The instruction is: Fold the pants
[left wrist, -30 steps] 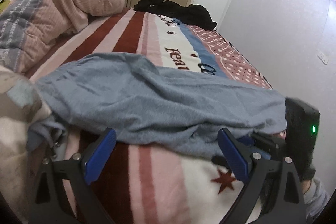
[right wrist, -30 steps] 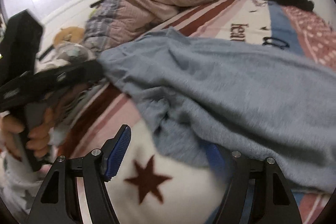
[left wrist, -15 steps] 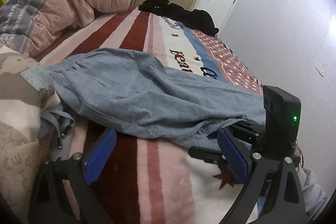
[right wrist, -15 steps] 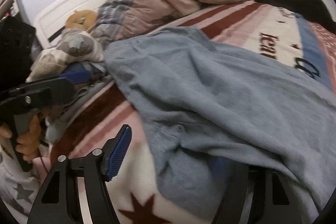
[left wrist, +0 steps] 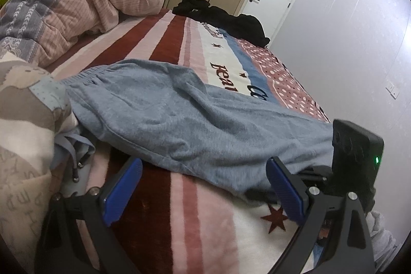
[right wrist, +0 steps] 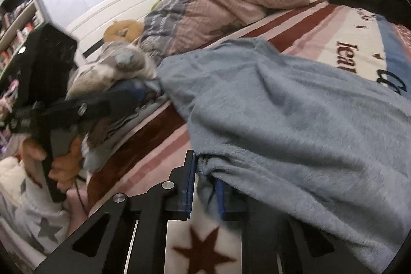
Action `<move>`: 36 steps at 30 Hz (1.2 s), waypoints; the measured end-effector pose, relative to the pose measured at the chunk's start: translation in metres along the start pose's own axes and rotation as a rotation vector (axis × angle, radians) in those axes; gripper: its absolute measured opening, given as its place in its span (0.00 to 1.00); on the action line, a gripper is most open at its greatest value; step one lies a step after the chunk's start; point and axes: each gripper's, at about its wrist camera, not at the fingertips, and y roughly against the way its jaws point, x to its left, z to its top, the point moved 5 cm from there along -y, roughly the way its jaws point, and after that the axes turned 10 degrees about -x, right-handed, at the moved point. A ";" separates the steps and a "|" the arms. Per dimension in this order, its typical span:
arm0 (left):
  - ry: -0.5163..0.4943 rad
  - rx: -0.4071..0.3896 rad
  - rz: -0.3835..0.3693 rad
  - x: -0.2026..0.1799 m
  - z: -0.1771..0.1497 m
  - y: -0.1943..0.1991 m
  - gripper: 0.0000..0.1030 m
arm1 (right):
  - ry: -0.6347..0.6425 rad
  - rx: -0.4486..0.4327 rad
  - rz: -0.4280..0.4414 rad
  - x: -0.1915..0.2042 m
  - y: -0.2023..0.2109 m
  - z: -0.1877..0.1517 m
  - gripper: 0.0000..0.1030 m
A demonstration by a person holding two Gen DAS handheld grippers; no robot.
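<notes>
Grey-blue fleece pants (left wrist: 195,120) lie across the striped bed blanket, waistband at the left near a drawstring (left wrist: 74,158). My left gripper (left wrist: 203,186) is open and empty, just in front of the pants' near edge. My right gripper (right wrist: 205,186) has its jaws nearly closed on the pants' near edge (right wrist: 208,166), and the fabric drapes over its right finger. The pants also fill the right wrist view (right wrist: 295,107). The right gripper body shows in the left wrist view (left wrist: 357,158); the left gripper shows in the right wrist view (right wrist: 84,107).
A pink and grey quilt (left wrist: 77,1) is heaped at the head of the bed. Black clothes (left wrist: 226,19) lie at the far edge. A patterned blanket (left wrist: 23,120) is bunched at the left. Wardrobe and door stand behind.
My right gripper has closed from wide open onto the pants' near edge. My left gripper has drawn back slightly and stays open.
</notes>
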 end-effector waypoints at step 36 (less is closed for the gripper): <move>0.026 -0.011 -0.005 0.005 0.004 0.004 0.93 | -0.066 -0.030 -0.233 -0.019 -0.013 -0.029 0.52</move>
